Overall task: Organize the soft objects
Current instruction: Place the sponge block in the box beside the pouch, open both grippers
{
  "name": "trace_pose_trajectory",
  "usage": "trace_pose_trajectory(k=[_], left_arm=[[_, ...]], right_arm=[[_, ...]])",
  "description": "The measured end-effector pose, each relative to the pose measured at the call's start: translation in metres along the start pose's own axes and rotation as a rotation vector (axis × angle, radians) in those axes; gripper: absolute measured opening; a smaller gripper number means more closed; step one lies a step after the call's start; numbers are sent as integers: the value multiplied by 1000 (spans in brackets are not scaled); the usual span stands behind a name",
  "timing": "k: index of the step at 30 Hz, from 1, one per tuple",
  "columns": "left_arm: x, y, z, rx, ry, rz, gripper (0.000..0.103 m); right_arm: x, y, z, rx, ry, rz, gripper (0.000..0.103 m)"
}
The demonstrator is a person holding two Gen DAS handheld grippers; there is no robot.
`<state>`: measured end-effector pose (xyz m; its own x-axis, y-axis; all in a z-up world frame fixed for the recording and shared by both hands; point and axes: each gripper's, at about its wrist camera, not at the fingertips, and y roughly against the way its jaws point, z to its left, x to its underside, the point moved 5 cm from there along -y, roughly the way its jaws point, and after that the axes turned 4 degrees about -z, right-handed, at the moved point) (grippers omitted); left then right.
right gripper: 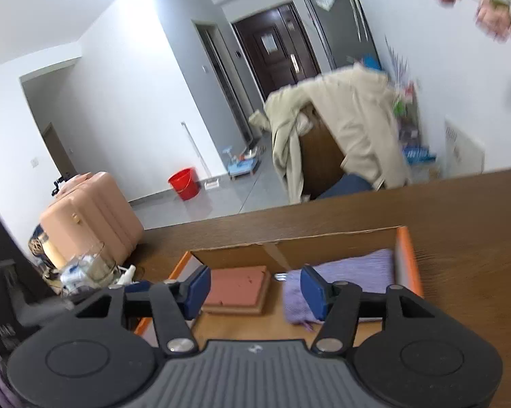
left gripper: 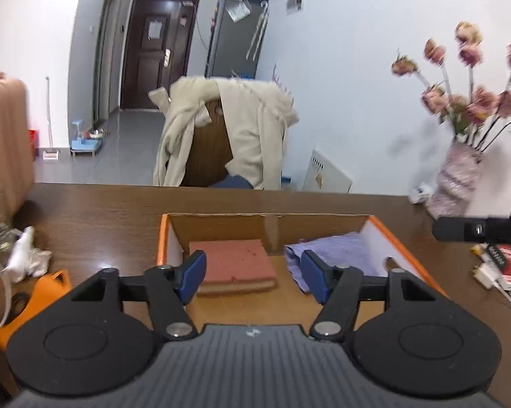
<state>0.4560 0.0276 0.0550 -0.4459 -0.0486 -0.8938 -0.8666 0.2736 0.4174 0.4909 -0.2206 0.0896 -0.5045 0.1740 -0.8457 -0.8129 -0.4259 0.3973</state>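
Note:
An open cardboard box with orange edges [left gripper: 163, 238] [right gripper: 405, 258] sits on the brown table. Inside it a pink sponge [left gripper: 235, 261] [right gripper: 236, 287] lies on the left and a purple cloth [left gripper: 337, 250] [right gripper: 354, 275] lies on the right. My left gripper [left gripper: 252, 278] is open and empty above the near side of the box. My right gripper [right gripper: 252, 292] is open and empty, also above the box, tilted. The right gripper's side shows in the left wrist view [left gripper: 479, 229].
A white crumpled cloth [left gripper: 28, 255] and an orange object [left gripper: 45, 292] lie left of the box. A vase of flowers [left gripper: 456, 180] and small items [left gripper: 500, 265] stand on the right. A pink suitcase [right gripper: 89, 210] and a coat-draped chair [left gripper: 228, 136] are beyond the table.

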Motion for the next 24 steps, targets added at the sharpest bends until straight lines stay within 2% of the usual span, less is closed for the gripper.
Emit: trace_pose_trajectory(k=[3,7,8,13,17,20,24], left_arm=[[11,48,-9,-3,-14,-50,72],[33,112,-18,-22,-49,-150,86],[40,127,-20,-31,-61,-166,86],[61,178,-30,-74,-56,-235,96],[72,195,-44,-85,-65,-265,98],[85,198,-58,-86,-87,-269,100],[110,199,-66,-83,-83,-237,100]], right_arm=[[18,46,2,25,62,-47,67],[50,102,7,41,155,-106,75],[58,113,9,42,171,-120,76],[101,151,14,96,249,-186,84],[133,169,17,127,284,-199,85],[149,182,22,102,260,-220,88],[168,195,26,92,231,-232,89]])
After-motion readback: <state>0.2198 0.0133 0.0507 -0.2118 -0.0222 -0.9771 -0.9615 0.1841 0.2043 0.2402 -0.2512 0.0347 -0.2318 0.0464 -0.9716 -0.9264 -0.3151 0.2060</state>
